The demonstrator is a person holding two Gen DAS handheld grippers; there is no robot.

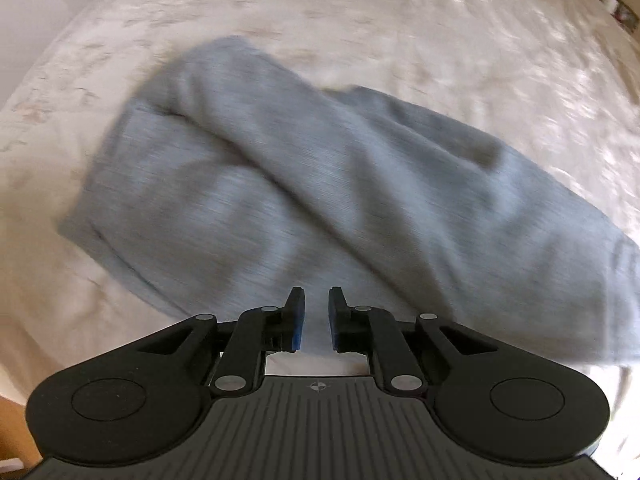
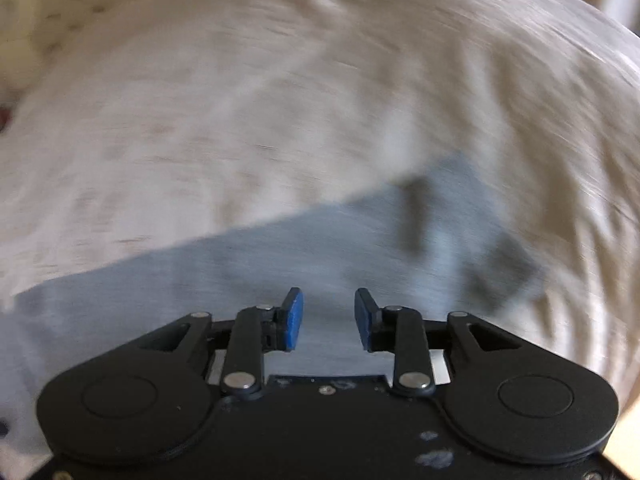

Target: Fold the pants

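Grey sweatpants lie folded over in a rumpled slab on the cream bedspread, running from upper left to lower right in the left wrist view. My left gripper hovers over their near edge, its blue pads a small gap apart, with nothing between them. In the blurred right wrist view the same grey pants fill the lower middle. My right gripper is open and empty above them.
The bed's left edge and a pale wall show at the left. Shelving with small items stands at the far right. A dotted pillow lies at the upper left of the right wrist view.
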